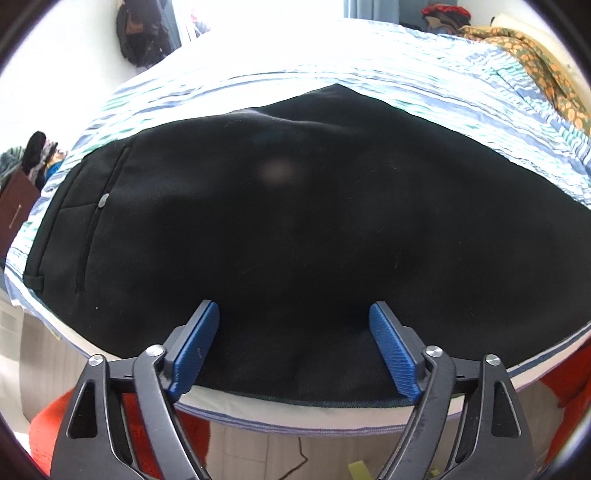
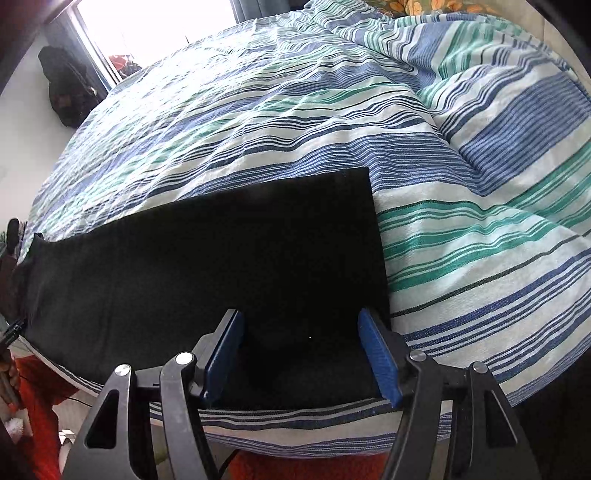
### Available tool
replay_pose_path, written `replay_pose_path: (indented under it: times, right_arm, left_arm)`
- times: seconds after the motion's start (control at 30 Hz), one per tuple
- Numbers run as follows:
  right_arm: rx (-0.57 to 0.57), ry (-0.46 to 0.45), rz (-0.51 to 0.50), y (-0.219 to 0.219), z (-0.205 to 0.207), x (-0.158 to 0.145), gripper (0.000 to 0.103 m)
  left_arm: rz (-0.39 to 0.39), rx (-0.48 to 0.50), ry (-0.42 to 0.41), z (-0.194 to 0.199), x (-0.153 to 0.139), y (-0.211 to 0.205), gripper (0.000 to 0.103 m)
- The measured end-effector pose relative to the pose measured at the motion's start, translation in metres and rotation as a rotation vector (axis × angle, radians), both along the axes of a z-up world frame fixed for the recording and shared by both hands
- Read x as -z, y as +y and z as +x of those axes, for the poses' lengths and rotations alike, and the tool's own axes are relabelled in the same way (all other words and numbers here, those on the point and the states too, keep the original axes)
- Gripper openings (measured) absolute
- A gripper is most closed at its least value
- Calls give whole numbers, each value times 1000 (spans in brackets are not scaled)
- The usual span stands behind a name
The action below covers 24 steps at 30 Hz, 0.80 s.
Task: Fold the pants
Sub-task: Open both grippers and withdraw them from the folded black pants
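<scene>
Black pants [image 1: 295, 221] lie flat along the near edge of a bed with a striped blue, green and white cover [image 2: 332, 110]. In the left wrist view I see the waist end, with a pocket seam and a grey button [image 1: 103, 200] at left. My left gripper [image 1: 295, 314] is open over the pants' near edge, holding nothing. In the right wrist view the leg end of the pants [image 2: 258, 251] stops at a straight hem [image 2: 375, 229]. My right gripper [image 2: 301, 321] is open above the near hem corner, empty.
An orange-patterned blanket [image 1: 535, 62] lies at the far right of the bed. A dark bag [image 1: 136, 33] hangs on the wall by the bright window. A brown box [image 1: 16, 214] stands left of the bed. Red fabric [image 1: 147, 424] and a cable show below the edge.
</scene>
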State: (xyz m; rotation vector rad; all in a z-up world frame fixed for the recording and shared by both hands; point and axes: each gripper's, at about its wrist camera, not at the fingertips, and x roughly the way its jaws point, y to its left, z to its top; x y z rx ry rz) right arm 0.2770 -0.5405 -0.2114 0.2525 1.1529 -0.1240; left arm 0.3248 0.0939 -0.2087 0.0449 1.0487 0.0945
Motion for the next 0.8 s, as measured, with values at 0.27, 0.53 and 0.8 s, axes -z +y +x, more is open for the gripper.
replay_pose_path:
  times: [0.27,0.53,0.8]
  right_arm:
    - [-18,12,-11,5,3,2,78]
    - [-26,12,-2,5,4,1,79]
    - [-26,12,-7,6,4,1,79]
  left_arm:
    - [3,-19,-52,5,-47,-24,86]
    - [-27,239,-21,34,-79,-135,89]
    - [-116,377,81,80,-64,-228,89]
